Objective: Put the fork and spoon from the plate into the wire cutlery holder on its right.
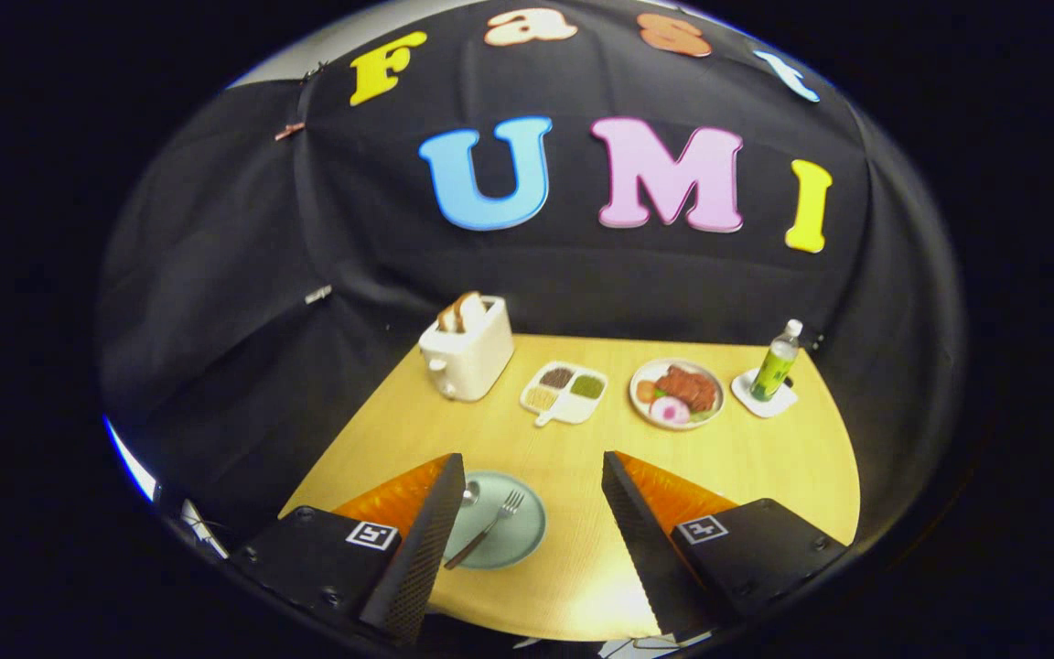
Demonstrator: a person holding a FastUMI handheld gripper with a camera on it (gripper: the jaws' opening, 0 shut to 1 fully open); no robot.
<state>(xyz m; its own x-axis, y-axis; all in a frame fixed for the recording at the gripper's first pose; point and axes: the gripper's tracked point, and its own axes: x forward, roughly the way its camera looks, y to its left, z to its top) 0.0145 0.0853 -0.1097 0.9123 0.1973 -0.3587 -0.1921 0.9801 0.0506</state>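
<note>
The tool hangs above the counter with fingers spread wide and nothing between them, evidently ready for a first pick. The fork lies on the green plate, just inside the left finger; the spoon is partly hidden behind that finger.

One fork, one spoon, two plates, one toaster, one bottle, one divided tray.

Black cloth wall behind, light wooden table in front, bright glare on its near edge
</note>
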